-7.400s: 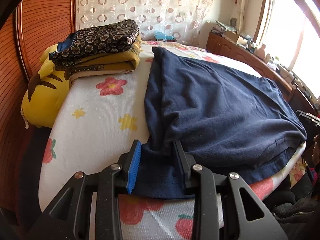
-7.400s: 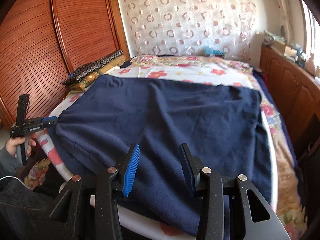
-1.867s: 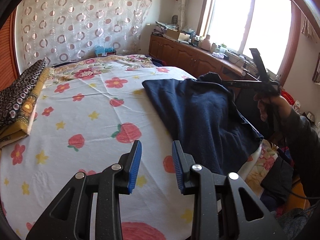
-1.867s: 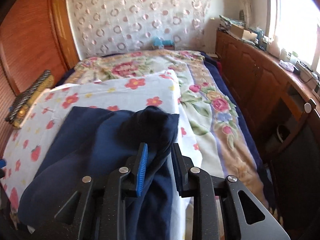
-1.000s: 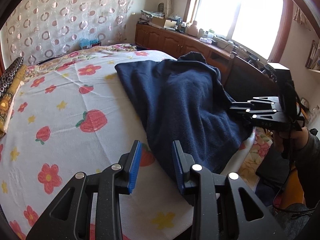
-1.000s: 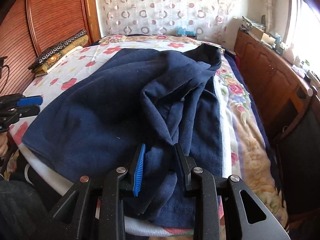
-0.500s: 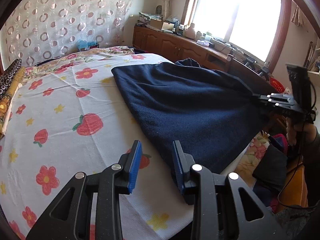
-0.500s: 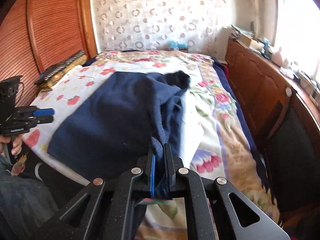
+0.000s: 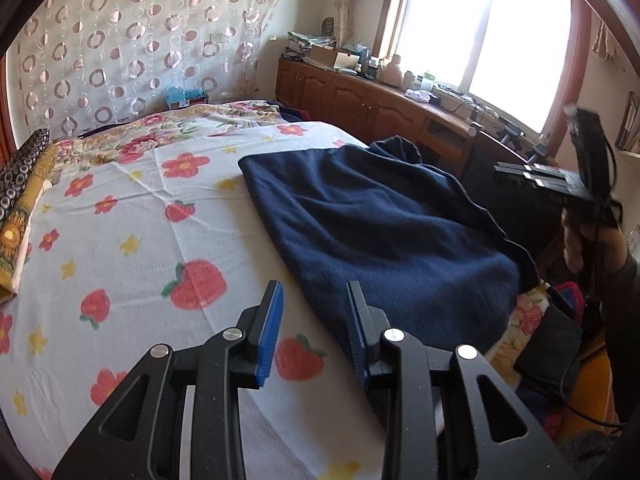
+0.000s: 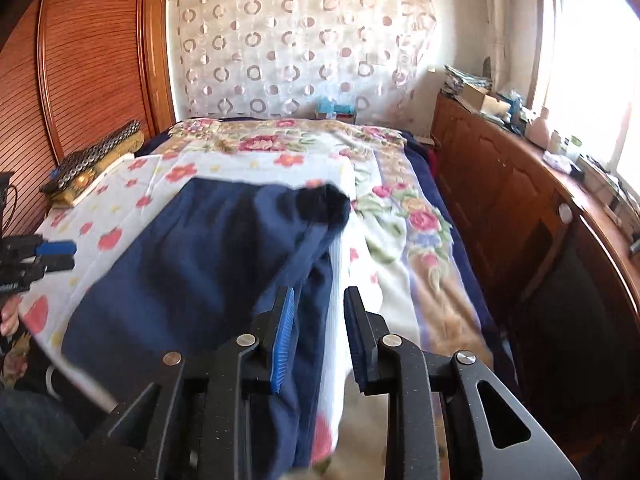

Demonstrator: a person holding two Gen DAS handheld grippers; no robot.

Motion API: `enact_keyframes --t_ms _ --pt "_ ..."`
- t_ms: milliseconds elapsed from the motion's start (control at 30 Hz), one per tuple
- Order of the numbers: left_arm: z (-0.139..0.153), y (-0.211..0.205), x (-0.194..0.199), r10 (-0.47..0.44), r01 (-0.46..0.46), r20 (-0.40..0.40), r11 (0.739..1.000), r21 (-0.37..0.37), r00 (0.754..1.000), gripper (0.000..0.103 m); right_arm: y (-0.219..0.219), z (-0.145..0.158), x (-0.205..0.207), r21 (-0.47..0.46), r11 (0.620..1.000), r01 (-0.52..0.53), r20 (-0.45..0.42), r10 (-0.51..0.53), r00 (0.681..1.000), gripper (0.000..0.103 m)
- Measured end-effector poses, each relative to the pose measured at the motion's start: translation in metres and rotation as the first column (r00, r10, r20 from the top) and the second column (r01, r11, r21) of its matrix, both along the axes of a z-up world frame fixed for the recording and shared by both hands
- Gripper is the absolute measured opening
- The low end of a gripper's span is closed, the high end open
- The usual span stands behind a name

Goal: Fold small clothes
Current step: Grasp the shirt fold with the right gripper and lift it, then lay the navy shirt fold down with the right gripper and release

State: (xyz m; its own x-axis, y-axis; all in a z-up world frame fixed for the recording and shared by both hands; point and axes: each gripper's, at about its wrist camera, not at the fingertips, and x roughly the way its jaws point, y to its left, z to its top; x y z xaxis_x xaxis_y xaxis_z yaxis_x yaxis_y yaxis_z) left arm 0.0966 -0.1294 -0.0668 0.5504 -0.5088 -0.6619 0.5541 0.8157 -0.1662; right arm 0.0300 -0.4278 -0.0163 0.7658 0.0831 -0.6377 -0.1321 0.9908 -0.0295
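Observation:
A navy blue garment (image 9: 384,232) lies folded over on the right part of the flowered bed sheet (image 9: 132,248); its near edge hangs over the bed's front. My left gripper (image 9: 314,324) is open and empty, just left of the garment's near edge. In the right wrist view the garment (image 10: 208,264) spreads left of my right gripper (image 10: 318,332), which is open with the garment's right edge falling between and below its jaws. The right gripper also shows in the left wrist view (image 9: 540,180), and the left gripper in the right wrist view (image 10: 44,256).
A stack of folded patterned cloths (image 10: 92,160) lies at the bed's far left by the wooden wardrobe (image 10: 80,64). A wooden sideboard (image 10: 540,208) with clutter runs along the right under the window. A patterned curtain (image 10: 304,48) hangs behind the bed.
My right gripper has opened and let go of the garment's edge, which now drops at the bed's front. The left gripper has stayed open and nearly still.

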Motion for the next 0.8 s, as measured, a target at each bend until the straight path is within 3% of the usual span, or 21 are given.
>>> enact_keyframes --t_ms 133,300,467,700,733,800 --pt "0.001 -0.005 0.01 0.007 -0.007 0.004 1.0 0.007 1.0 0.032 0.002 -0.006 0.057 0.044 0.999 -0.008 -0.007 0.008 1.0 0.026" --pt "0.001 -0.004 0.008 0.005 -0.006 0.004 1.0 0.004 1.0 0.032 -0.001 -0.026 0.118 0.056 0.998 0.02 -0.079 -0.015 0.997 0.026" --pt "-0.003 -0.002 0.006 0.008 -0.008 -0.009 1.0 0.005 1.0 0.032 0.0 -0.037 0.144 0.091 0.995 -0.025 -0.155 0.039 0.987 0.026" --pt "-0.006 -0.004 0.008 0.008 -0.008 -0.021 1.0 0.009 1.0 0.032 -0.004 -0.049 0.176 0.041 0.999 -0.002 -0.216 0.011 0.976 0.026" --pt "-0.007 -0.004 0.009 0.008 -0.008 -0.022 1.0 0.008 1.0 0.032 -0.006 -0.05 0.179 0.043 0.999 0.006 -0.217 0.004 0.976 0.023" --pt "-0.008 -0.004 0.009 0.008 -0.007 -0.024 1.0 0.009 1.0 0.032 -0.002 -0.048 0.184 0.047 0.999 -0.01 -0.212 0.02 0.977 0.004"
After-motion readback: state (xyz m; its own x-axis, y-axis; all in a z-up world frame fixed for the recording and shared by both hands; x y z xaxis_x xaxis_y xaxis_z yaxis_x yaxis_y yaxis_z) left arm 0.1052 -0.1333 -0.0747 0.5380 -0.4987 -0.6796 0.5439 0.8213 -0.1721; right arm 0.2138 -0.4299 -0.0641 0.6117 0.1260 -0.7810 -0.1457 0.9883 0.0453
